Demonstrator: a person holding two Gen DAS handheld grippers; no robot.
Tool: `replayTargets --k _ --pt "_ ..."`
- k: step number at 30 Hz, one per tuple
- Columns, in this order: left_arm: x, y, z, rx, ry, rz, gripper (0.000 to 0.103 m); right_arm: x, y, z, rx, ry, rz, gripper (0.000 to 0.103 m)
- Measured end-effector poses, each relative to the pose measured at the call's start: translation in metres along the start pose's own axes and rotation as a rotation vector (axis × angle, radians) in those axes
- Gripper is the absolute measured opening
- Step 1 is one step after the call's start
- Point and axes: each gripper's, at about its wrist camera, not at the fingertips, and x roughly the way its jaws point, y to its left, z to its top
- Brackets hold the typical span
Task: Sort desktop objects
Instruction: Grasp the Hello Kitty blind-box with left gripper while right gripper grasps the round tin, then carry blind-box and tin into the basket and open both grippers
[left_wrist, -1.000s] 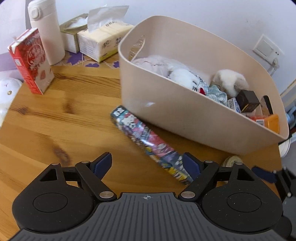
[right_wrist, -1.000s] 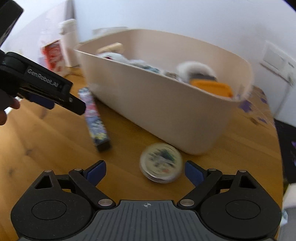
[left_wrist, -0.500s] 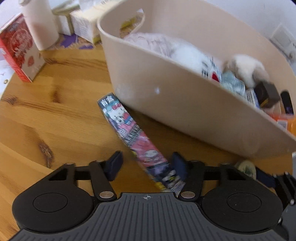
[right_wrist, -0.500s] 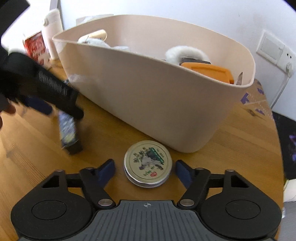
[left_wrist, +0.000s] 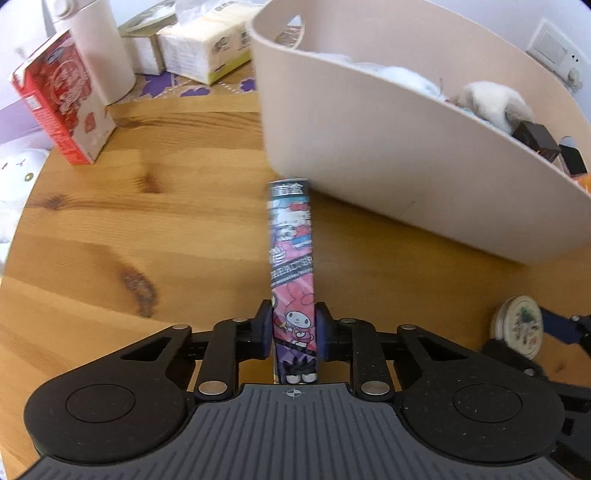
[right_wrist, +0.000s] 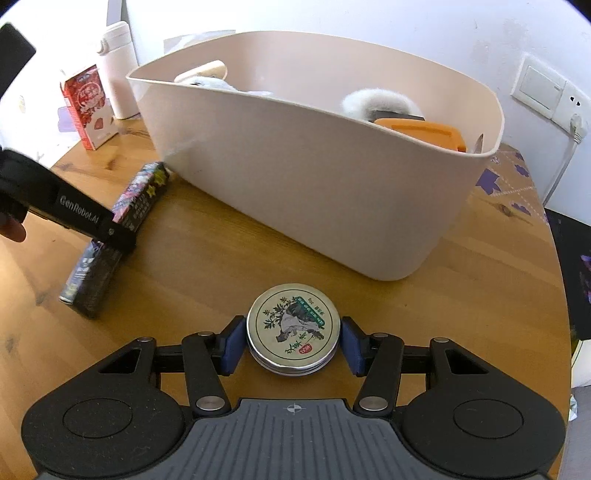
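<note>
A long cartoon-printed box (left_wrist: 291, 236) lies on the wooden table (left_wrist: 129, 221), pointing toward the beige bin (left_wrist: 406, 166). My left gripper (left_wrist: 293, 325) is shut on the box's near end, a pad pressed against each side. The right wrist view shows this box (right_wrist: 140, 199) under the left gripper's black finger (right_wrist: 81, 218). A round metal tin (right_wrist: 293, 328) with a plant picture sits flat in front of the bin (right_wrist: 314, 177). My right gripper (right_wrist: 293, 345) straddles the tin, its jaws closing, and both blue pads touch the rim. The tin (left_wrist: 519, 326) also appears at the left view's right edge.
The bin holds plush toys (left_wrist: 495, 99), a dark box (left_wrist: 535, 140) and an orange item (right_wrist: 421, 133). A red carton (left_wrist: 62, 99), a white flask (left_wrist: 99, 44) and tissue packs (left_wrist: 207, 51) stand at the back left. A wall socket (right_wrist: 546, 92) is behind the bin.
The left gripper went from wide open to shut on the cartoon box, which swung in line with the fingers. The right jaws narrowed from wide open onto the tin.
</note>
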Motion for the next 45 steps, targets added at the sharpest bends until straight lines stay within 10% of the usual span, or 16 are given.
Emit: replayTargets --k 23,45 --pt "-0.101 0.043 -0.011 -0.066 -0.23 -0.03 0.023 -0.071 0.01 0.013 0.066 -0.133 0.002 0.051" --pt "-0.141 -0.02 0.109 0.081 -0.497 -0.091 0.023 -0.094 -0.035 0.101 0.071 -0.333 -0.124 0.051"
